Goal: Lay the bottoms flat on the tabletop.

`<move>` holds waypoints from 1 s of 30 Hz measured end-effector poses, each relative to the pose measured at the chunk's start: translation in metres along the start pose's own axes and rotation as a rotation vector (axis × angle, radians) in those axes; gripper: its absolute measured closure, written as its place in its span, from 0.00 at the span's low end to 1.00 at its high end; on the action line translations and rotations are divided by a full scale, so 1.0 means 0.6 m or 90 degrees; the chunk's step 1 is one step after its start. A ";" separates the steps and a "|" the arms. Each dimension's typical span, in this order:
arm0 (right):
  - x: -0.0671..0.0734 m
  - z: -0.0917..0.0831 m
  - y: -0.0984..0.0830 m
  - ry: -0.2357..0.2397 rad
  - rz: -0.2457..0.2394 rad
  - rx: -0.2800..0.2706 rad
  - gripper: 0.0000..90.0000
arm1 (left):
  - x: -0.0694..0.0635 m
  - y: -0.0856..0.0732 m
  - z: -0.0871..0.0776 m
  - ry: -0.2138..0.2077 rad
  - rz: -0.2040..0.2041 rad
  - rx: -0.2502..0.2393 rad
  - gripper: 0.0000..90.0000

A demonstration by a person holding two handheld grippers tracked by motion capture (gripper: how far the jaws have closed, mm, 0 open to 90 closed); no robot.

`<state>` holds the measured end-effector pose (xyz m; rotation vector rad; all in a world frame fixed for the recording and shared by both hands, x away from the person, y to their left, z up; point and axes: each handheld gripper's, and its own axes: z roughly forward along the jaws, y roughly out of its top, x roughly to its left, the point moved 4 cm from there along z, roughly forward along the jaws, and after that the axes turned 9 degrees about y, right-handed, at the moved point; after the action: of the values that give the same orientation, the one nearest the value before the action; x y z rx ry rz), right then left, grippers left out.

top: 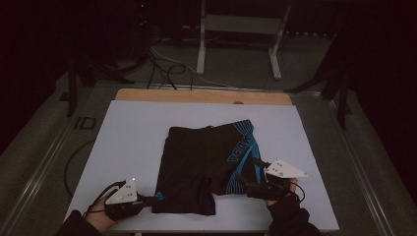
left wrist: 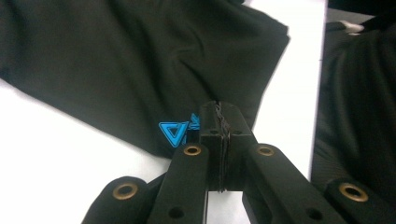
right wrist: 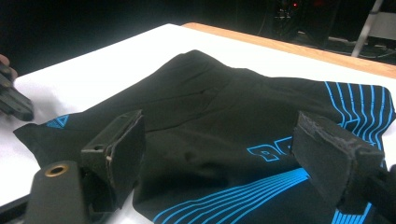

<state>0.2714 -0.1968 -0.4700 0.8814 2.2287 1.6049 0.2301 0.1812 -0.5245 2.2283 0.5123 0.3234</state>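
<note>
High view: one pair of black shorts (top: 206, 162) lies mid-desk (top: 128, 128). Left hand-held gripper (top: 147, 200) pinches the hem at the near edge; right hand-held gripper (top: 244, 183) gapes wide over the other leg.

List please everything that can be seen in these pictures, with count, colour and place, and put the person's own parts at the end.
black fabric shorts with blue stripes and lettering: one, black and blue, lying flat in the middle of the board.
flat white board: one, white, covering most of the table top.
light wooden table: one, tan, its edge showing beyond the far side of the board.
metal frame stand: one, pale grey, on the floor behind the table.
loose cables: several, dark and pale, on the floor behind the table.
left gripper: one, black, shut at the near left hem corner of the shorts.
right gripper: one, black, jaws open over the near right leg.
</note>
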 end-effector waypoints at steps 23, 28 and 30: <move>-0.011 -0.009 0.003 -0.012 -0.003 -0.007 0.20 | 0.004 -0.011 0.005 -0.030 -0.006 0.049 0.79; -0.020 -0.017 0.004 -0.016 -0.004 -0.012 0.18 | 0.009 0.011 -0.001 -0.028 -0.035 0.009 0.52; -0.022 -0.019 0.003 -0.016 -0.001 -0.012 0.18 | 0.009 0.015 -0.001 -0.031 -0.035 0.003 0.43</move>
<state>0.2764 -0.2134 -0.4660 0.8889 2.1926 1.6024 0.2370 0.1789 -0.5168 2.2171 0.5476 0.2385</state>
